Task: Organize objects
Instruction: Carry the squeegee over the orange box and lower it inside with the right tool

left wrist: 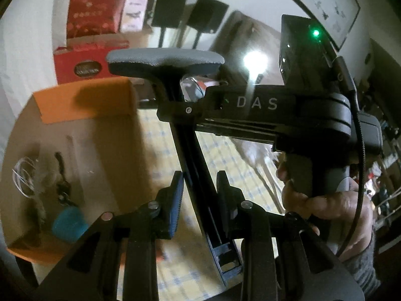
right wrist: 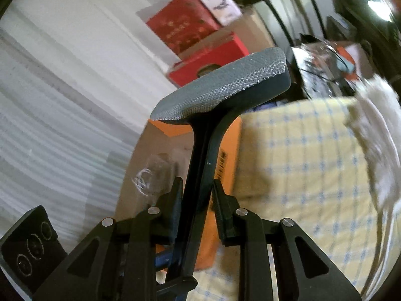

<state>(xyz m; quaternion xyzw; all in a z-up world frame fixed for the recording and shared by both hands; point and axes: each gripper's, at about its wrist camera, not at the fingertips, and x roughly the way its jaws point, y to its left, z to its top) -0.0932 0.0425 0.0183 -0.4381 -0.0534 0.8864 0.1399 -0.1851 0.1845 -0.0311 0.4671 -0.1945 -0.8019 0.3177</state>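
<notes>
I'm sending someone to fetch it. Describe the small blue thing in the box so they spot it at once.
Find the orange cardboard box standing open at the edge of the yellow checked cloth. Look at its near end, past a loop of white wire and a dark key-like bundle. The blue object is small and rounded, the only bright colour in there.

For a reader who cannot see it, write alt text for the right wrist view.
The right gripper clamps the black stem of a grey padded armrest above an open orange box. A yellow checked cloth lies to the right.
</notes>
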